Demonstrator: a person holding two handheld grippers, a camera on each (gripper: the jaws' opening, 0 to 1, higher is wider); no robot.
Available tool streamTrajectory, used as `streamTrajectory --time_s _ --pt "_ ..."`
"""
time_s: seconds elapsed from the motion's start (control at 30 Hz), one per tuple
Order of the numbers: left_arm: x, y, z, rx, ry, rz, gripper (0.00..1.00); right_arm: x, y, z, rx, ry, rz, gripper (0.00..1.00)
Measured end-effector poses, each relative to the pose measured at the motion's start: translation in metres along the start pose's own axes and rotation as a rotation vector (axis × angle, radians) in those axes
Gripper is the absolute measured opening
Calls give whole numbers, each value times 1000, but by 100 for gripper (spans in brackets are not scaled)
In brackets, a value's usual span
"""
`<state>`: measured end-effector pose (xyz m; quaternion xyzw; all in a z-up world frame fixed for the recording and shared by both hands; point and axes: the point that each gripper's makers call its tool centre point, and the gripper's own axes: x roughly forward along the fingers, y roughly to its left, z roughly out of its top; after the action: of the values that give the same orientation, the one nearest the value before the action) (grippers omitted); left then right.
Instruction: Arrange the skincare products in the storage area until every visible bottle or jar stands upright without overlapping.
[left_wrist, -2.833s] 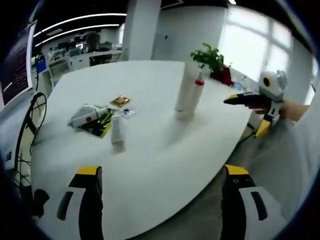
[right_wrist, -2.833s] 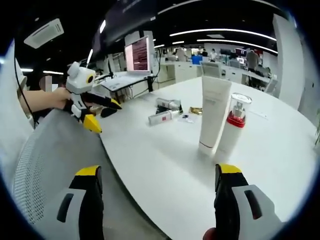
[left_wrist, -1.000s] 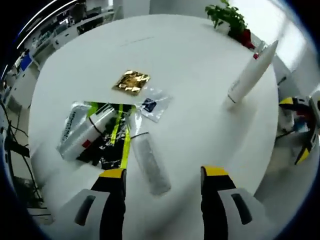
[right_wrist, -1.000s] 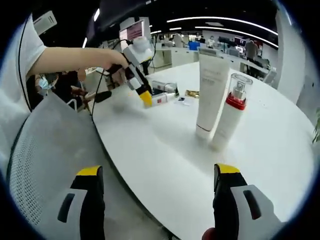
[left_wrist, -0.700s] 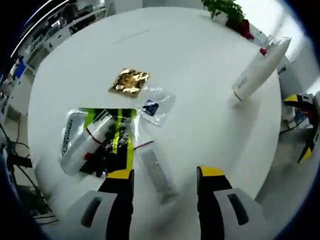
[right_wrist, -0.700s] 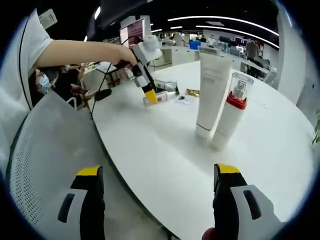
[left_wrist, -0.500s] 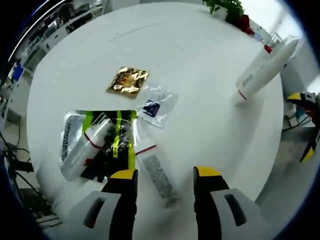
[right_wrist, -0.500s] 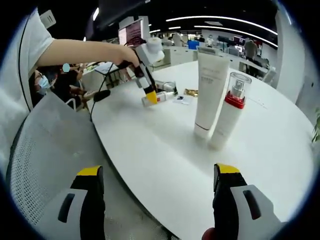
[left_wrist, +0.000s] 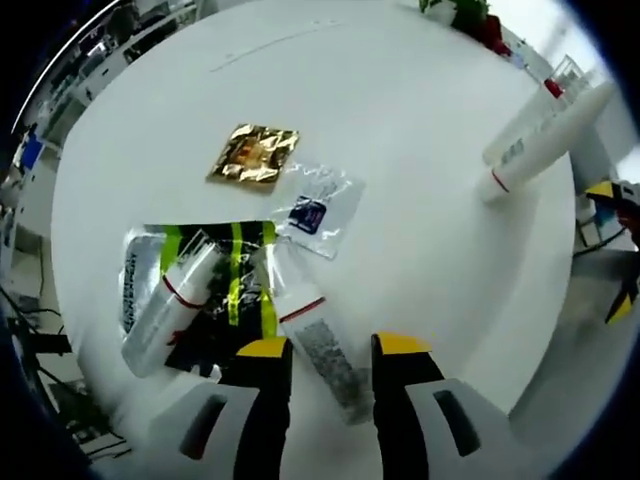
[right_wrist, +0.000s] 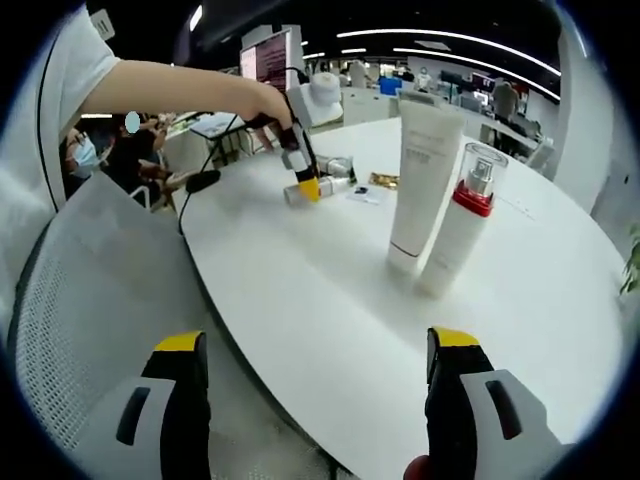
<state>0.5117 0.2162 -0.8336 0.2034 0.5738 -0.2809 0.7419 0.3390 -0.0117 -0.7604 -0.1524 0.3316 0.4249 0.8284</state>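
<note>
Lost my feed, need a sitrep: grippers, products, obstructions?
Left gripper open, straddling lying tube. Right gripper open, empty. Tall tube and pump bottle upright. Sachets and bagged bottle beside the target.

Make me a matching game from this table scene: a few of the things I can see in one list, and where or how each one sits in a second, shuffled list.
Things:
1. gold foil sachet
2. white tube
3. pump bottle with red collar
4. flat sample tube

States:
A. lying between the left gripper fingers
B. upright, clear cap on top
C. lying flat, alone
D. upright, tallest item

Pairs: 1-C, 2-D, 3-B, 4-A
</note>
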Motion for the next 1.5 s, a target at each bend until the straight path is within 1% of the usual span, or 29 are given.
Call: streamTrajectory --time_s 0.17,0.3,0.43,0.57,0.67,0.73,0.8,0.87,1.0,1.2,1.5 --pt "2 1 -1 -4 7 -6 28 1 -1 -1 -4 3 -6 89" --pt "2 3 -1 -11 -4 -3 26 1 0 -1 -14 9 -4 89" --pt "-1 6 0 -25 -21 5 21 1 -1 -2 -22 11 -9 89" --pt "-4 6 -1 -36 -29 7 21 1 -2 -1 -24 9 -10 89" --pt "-9 4 -1 -49 -43 -4 20 1 -2 -1 -28 8 -10 89" --pt "-13 2 -1 -69 -62 -16 20 1 -2 0 -32 7 -12 89" --pt "-17 -3 1 -111 -95 -46 20 1 -2 0 -31 4 -11 89" --pt "-21 -5 -1 -129 -110 -60 20 1 -2 0 -32 1 -12 89" --pt "-28 -13 0 -215 -164 -116 20 -1 -3 3 -23 -14 -13 89" --pt "-41 -21 -5 -237 -201 -142 20 -2 -2 7 -11 -39 -9 89" --pt "-61 -41 -3 -240 -280 -191 20 -4 -2 12 2 -70 -4 87"
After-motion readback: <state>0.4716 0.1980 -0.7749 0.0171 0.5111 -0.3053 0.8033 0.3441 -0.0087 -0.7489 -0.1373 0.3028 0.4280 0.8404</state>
